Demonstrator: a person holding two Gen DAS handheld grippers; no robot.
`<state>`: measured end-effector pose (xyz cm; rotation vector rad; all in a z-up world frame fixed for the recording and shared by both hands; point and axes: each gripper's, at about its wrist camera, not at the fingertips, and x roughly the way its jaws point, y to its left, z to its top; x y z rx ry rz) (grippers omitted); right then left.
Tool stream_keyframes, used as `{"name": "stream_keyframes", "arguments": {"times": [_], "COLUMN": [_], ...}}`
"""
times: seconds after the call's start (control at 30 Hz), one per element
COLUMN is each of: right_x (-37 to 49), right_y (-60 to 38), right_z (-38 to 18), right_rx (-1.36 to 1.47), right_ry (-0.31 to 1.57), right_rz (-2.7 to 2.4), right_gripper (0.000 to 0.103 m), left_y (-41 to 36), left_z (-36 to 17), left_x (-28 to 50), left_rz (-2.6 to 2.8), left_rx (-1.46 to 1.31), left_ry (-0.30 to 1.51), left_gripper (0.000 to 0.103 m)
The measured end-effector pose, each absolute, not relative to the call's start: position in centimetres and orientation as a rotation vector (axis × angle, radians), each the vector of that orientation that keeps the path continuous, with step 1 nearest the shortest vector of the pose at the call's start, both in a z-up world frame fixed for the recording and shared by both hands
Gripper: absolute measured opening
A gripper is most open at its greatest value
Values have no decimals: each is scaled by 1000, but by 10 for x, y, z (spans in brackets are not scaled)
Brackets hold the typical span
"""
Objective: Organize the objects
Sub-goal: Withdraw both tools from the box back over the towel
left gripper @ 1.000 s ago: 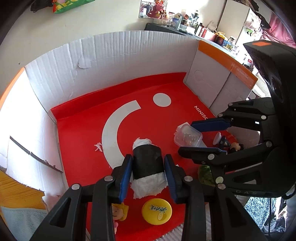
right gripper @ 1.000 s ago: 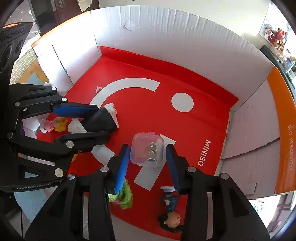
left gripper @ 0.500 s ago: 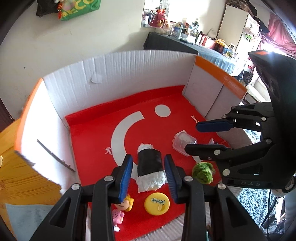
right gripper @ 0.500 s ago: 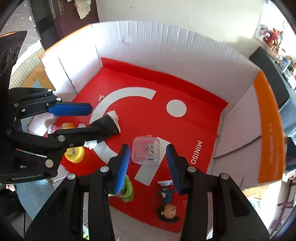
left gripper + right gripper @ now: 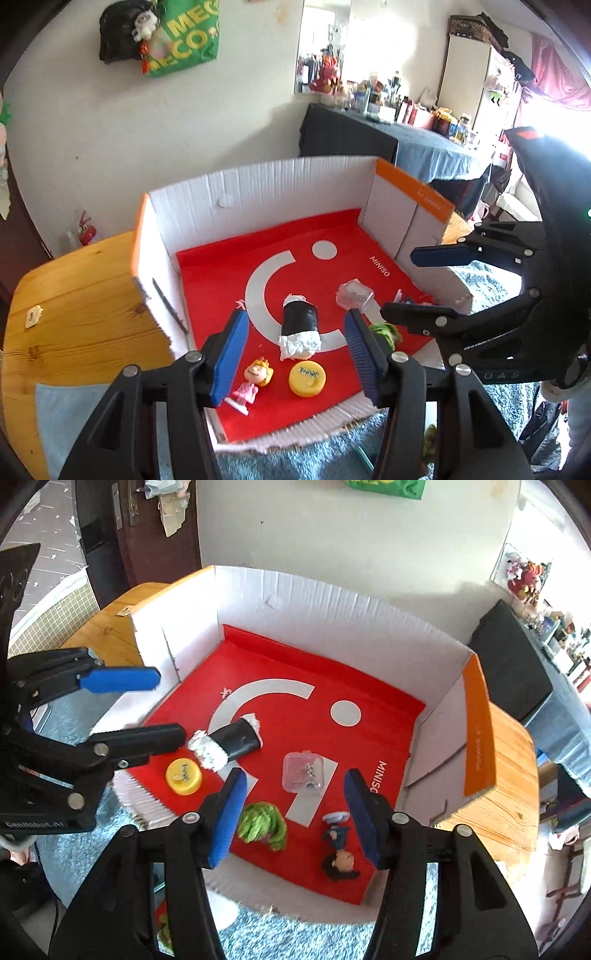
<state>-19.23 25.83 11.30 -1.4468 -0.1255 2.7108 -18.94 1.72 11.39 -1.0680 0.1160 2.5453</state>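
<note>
A white cardboard box with a red floor [image 5: 229, 266] [image 5: 369, 686] holds the objects. A black roll with white ends [image 5: 299, 326] [image 5: 231, 740] lies mid-floor. A clear plastic case [image 5: 354, 298] [image 5: 303, 771], a yellow cap [image 5: 306, 378] [image 5: 183, 776], a green tuft [image 5: 386, 330] [image 5: 263, 825], a blonde figurine [image 5: 255, 382] and a dark-haired figurine [image 5: 338, 851] lie around it. My left gripper [image 5: 295, 354] [image 5: 162, 709] is open and empty above the box's near edge. My right gripper [image 5: 293, 814] [image 5: 397, 286] is open and empty, above the case.
The box stands on a wooden table [image 5: 74, 295] [image 5: 506, 775]. A blue-grey fluffy rug [image 5: 314, 454] lies below the near edge. A dark cluttered counter [image 5: 388, 136] stands behind by the wall.
Both grippers have pulled back and up out of the box. The left one has let go of the black roll, the right one has left the clear case; both objects stay on the red floor.
</note>
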Motion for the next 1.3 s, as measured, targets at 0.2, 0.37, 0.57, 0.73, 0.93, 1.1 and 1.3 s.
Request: {"name": "stream_keyframes", "arguments": {"times": [0.2, 0.37, 0.57, 0.73, 0.93, 1.1, 1.3], "right_x": [-190, -170, -149, -133, -112, -96, -78], "right_y": [245, 242, 238, 232, 224, 219, 213], "right_z": [113, 127, 138, 143, 148, 145, 130], "right_rx": [-1338, -1266, -1194, -1146, -1077, -1009, -953], "right_ry": [-112, -83, -61, -45, -37, -29, -2], "right_rz": [2754, 2775, 2794, 2808, 2815, 2803, 2766], "right_gripper": [69, 74, 78, 82, 87, 94, 96], "left_y": [14, 13, 10, 8, 7, 3, 0], "left_z": [130, 138, 140, 140, 141, 138, 120], "left_x": [-157, -137, -118, -106, -89, -75, -54], "left_rz": [2605, 2626, 2644, 2653, 2663, 2674, 2700], "left_rx": [-970, -926, -896, -885, -859, -845, -857], "left_ry": [145, 144, 107, 83, 73, 34, 26], "left_gripper": [70, 72, 77, 78, 83, 97, 100]}}
